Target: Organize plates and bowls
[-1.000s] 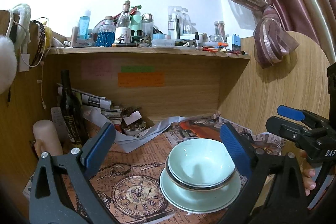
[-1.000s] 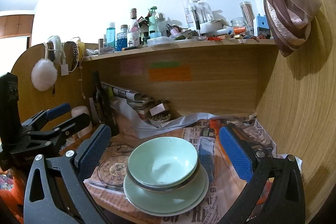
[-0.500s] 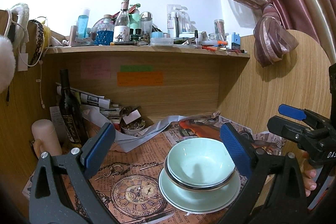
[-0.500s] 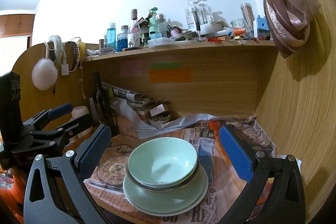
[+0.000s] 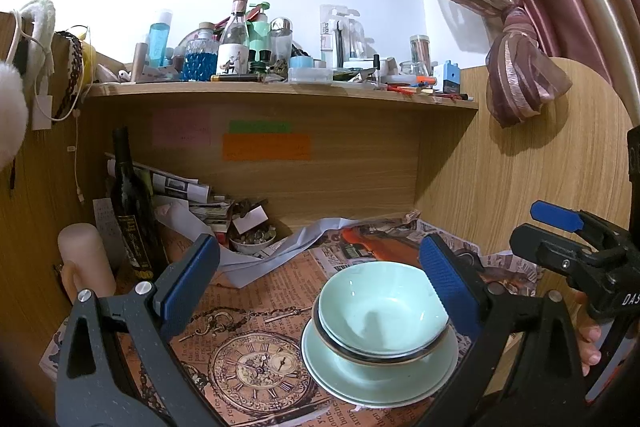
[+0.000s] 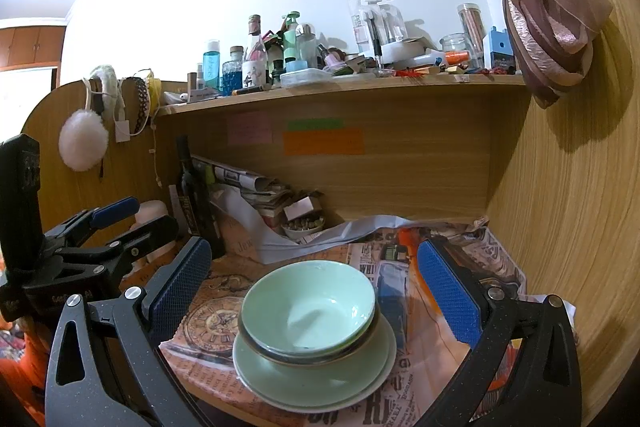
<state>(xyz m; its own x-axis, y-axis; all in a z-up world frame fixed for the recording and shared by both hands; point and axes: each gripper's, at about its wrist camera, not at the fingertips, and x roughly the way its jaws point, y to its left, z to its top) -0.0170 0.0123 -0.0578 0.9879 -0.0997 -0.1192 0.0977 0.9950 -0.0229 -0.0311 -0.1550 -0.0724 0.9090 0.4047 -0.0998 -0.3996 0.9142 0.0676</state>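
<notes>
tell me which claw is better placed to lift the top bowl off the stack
Probably the right claw: open, with the top bowl centred between its fingers. In the left claw view, the bowl sits off toward its right finger.

On the paper-covered surface (image 5: 256,291) stands one stack of pale green ceramic dishes: two nested bowls (image 5: 382,309) (image 6: 308,303) (the lower one shows only as a dark-edged rim) on what looks like two flat plates (image 5: 376,379) (image 6: 316,379). Behind it are one dark glass wine bottle (image 5: 130,203) (image 6: 192,195), one small white bowl of oddments (image 5: 254,241) (image 6: 302,227) and one cream cylinder (image 5: 82,263). Three sticky notes are on the back panel, one pink (image 5: 181,127), one green (image 5: 260,126), one orange (image 5: 266,146); the upper shelf's bottles are too crowded to count.
</notes>
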